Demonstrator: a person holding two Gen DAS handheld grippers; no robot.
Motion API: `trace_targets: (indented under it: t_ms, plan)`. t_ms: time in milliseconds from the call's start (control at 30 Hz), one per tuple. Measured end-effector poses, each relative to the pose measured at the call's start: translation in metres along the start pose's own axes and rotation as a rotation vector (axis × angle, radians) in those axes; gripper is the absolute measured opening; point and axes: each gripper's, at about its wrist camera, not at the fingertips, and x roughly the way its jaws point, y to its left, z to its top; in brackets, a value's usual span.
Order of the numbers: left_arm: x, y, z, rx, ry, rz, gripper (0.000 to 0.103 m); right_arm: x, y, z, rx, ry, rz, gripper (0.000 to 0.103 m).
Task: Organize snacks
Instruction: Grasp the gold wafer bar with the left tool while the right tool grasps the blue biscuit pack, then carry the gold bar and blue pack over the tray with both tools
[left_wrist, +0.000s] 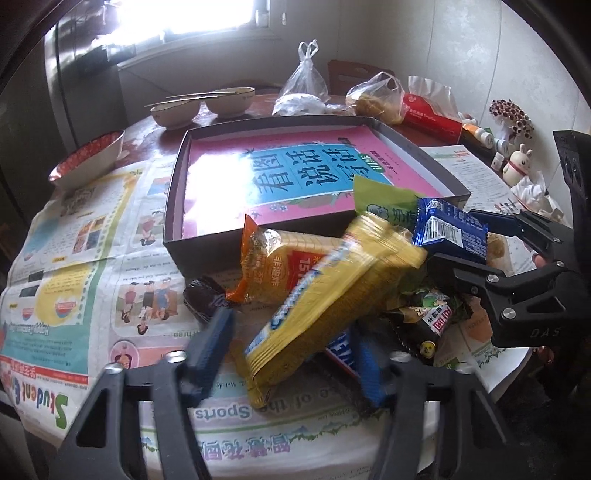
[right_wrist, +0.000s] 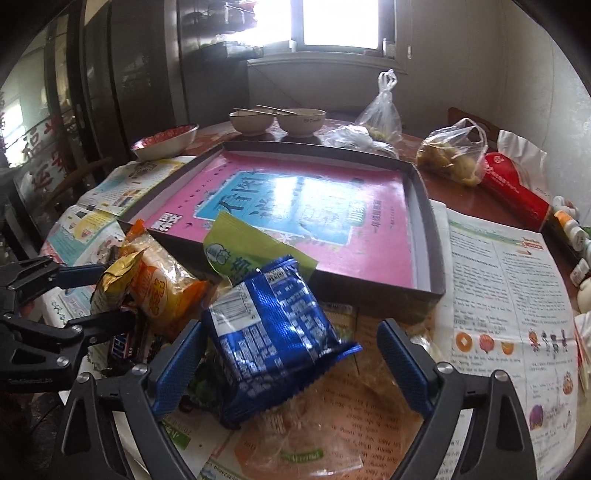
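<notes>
A pile of snack packets lies on the newspaper in front of a shallow dark box (left_wrist: 173, 206) holding a pink book. My left gripper (left_wrist: 291, 354) is open around the near end of a yellow biscuit packet (left_wrist: 332, 280); a gap shows beside its left pad. An orange packet (left_wrist: 273, 258), a green packet (left_wrist: 384, 199) leaning on the box and a chocolate bar (left_wrist: 343, 350) lie around it. My right gripper (right_wrist: 291, 365) is open with a blue packet (right_wrist: 273, 332) between its fingers; the right pad stands apart from it. The left gripper (right_wrist: 118, 293) appears at the left edge of the right wrist view.
Two beige bowls (right_wrist: 277, 120) with chopsticks and a red-lined bowl (right_wrist: 164, 142) stand behind the box. Plastic bags (right_wrist: 450, 155) and a red tissue pack (right_wrist: 517, 192) sit at the back right. Small bottles and figurines (left_wrist: 517, 162) line the right. The round table's edge (left_wrist: 332, 450) is near.
</notes>
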Motion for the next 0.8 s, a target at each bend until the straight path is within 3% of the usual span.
trace_targets:
  t_ms: [100, 233, 433, 800]
  plan:
    - [0.003, 0.001, 0.002, -0.004, -0.008, 0.005, 0.051, 0.002, -0.002, 0.002, -0.009, -0.008, 0.001, 0.086]
    - [0.005, 0.005, 0.004, -0.021, -0.013, 0.003, 0.041, 0.006, -0.004, 0.002, -0.016, -0.004, 0.018, 0.070]
    - [0.004, 0.016, 0.005, -0.066, -0.019, 0.003, 0.021, 0.004, -0.009, 0.001, 0.007, -0.028, 0.027, 0.062]
    - [-0.009, 0.036, 0.006, -0.156, -0.055, -0.075, 0.016, -0.006, -0.031, 0.008, 0.105, -0.071, 0.050, 0.054]
